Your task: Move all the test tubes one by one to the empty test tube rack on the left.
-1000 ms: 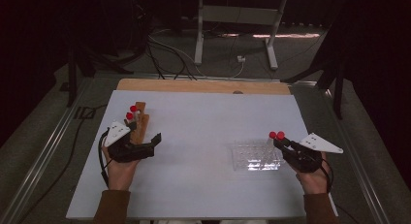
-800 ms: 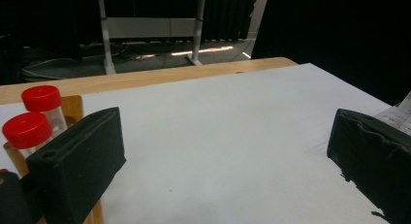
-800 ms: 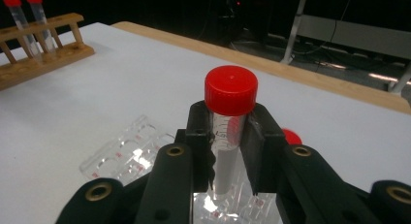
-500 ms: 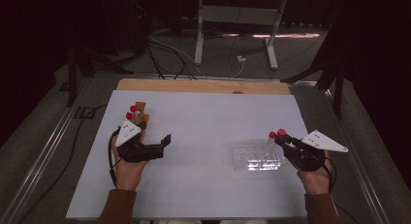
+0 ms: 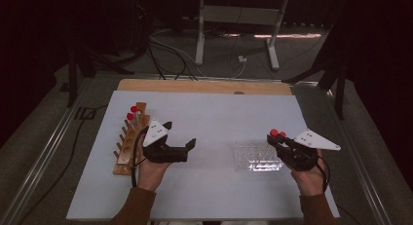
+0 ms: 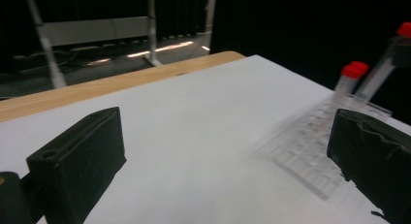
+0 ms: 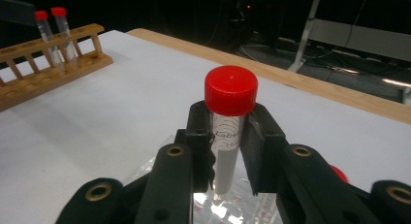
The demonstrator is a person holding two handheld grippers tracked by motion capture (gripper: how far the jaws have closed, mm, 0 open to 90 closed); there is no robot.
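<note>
My right gripper (image 5: pixel 279 140) is shut on a clear tube with a red cap (image 7: pixel 230 90), held upright just above the clear plastic rack (image 5: pixel 255 157). A second red-capped tube (image 6: pixel 350 77) stands in that rack beside it. My left gripper (image 5: pixel 180 134) is open with nothing between its black jaws and points right across the white board towards the clear rack (image 6: pixel 305 146). Just left of that hand lies a wooden rack (image 5: pixel 127 144), which holds two red-capped tubes (image 5: pixel 131 113) at its far end. The wooden rack (image 7: pixel 48 64) is also in the right gripper view, far off at the left.
The white board (image 5: pixel 219 113) lies on a wooden table whose bare edge (image 5: pixel 204 86) runs along the far side. Cables and a metal stand (image 5: pixel 234 20) are on the dark floor beyond. A metal rail (image 5: pixel 48 152) runs along the left.
My left gripper has moved right, away from the wooden rack, and turned its open jaws towards the clear rack. The right gripper holds its tube in nearly the same place.
</note>
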